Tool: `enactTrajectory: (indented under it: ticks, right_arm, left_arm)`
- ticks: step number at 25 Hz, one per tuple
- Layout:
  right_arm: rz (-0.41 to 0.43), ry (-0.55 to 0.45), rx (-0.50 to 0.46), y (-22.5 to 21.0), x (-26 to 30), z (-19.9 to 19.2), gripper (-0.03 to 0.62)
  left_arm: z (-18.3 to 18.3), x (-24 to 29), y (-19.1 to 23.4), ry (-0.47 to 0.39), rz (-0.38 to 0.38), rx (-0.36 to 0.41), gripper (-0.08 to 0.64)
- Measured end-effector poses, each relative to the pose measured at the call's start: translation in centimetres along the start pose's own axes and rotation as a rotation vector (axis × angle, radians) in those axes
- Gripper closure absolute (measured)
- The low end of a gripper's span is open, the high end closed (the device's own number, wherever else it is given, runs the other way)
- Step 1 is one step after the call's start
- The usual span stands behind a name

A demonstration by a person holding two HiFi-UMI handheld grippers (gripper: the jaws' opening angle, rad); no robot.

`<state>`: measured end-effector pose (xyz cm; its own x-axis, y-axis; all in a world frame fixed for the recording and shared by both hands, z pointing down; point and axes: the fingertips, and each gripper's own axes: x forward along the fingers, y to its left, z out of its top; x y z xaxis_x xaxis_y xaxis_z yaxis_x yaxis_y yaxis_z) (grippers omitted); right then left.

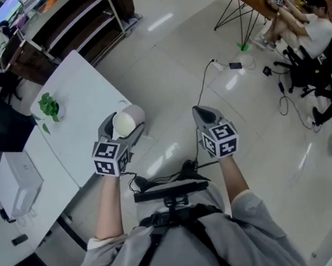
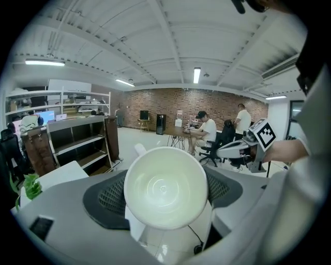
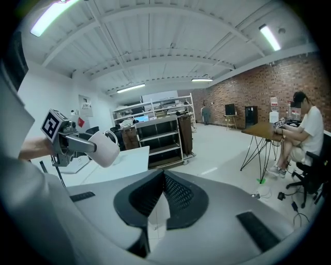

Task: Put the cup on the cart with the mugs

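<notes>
The left tool (image 1: 123, 128) clamps the white cup (image 2: 164, 187) sideways; the right tool (image 3: 161, 199) is closed, empty. Carry the cup steadily to the dark shelf cart (image 1: 78, 26), grip firm.

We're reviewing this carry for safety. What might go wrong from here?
The cup, lying sideways, is held only by its sides in the left hand-held gripper; it may slip out. A cable crosses the floor ahead: a trip hazard. The table edge is close to the cup and might knock it.
</notes>
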<state>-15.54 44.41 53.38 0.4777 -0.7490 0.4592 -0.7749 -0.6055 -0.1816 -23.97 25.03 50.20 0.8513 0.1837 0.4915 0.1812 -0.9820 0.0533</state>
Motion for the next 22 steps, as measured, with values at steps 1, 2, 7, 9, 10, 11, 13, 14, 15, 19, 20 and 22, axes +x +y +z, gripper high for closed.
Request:
enactTrajectory:
  ticks: [1, 2, 7, 9, 10, 11, 13, 14, 15, 19, 20, 22]
  right_arm:
    - [0.0, -0.007, -0.001, -0.9, -0.4, 0.3, 0.601]
    - [0.001, -0.013, -0.006, -1.8, -0.7, 0.5, 0.601]
    - [-0.007, -0.032, -0.034, -5.8, -1.7, 2.5, 0.601]
    - [-0.012, -0.049, -0.032, -7.1, -1.8, 3.4, 0.601]
    - [-0.016, -0.055, -0.032, -7.6, -1.7, 3.8, 0.601]
    - [-0.021, -0.057, -0.032, -8.1, -1.5, 4.2, 0.601]
    - [-0.028, -0.056, -0.031, -8.9, -0.8, 5.0, 0.601]
    - [-0.031, -0.056, -0.029, -9.3, -0.4, 5.3, 0.601]
    - [-0.033, -0.055, -0.027, -9.8, 0.1, 5.6, 0.601]
    - [-0.05, -0.051, -0.04, -12.0, 3.3, 7.5, 0.601]
    - [-0.054, -0.048, -0.044, -12.4, 4.4, 8.2, 0.601]
    - [-0.06, -0.045, -0.05, -13.1, 6.6, 9.7, 0.601]
  left_arm:
    - [0.7, 1.0, -0.8, 0.001, -0.004, 0.007, 0.129]
    - [1.3, 1.9, -1.6, 0.0, -0.009, 0.011, 0.129]
    - [4.7, 6.2, -4.5, -0.017, -0.036, 0.04, 0.129]
    - [6.0, 7.7, -5.2, -0.017, -0.055, 0.052, 0.129]
    - [6.6, 8.5, -5.4, -0.017, -0.064, 0.058, 0.129]
    - [7.2, 9.2, -5.5, -0.017, -0.073, 0.066, 0.129]
    - [8.2, 10.7, -5.3, -0.015, -0.089, 0.078, 0.129]
    - [8.5, 11.6, -5.2, -0.014, -0.098, 0.079, 0.129]
    - [8.9, 12.5, -5.1, -0.015, -0.106, 0.08, 0.129]
    - [11.0, 16.9, -3.7, -0.038, -0.136, 0.094, 0.129]
    - [11.6, 17.9, -3.2, -0.043, -0.143, 0.095, 0.129]
    - [12.6, 19.6, -1.7, -0.053, -0.158, 0.097, 0.129]
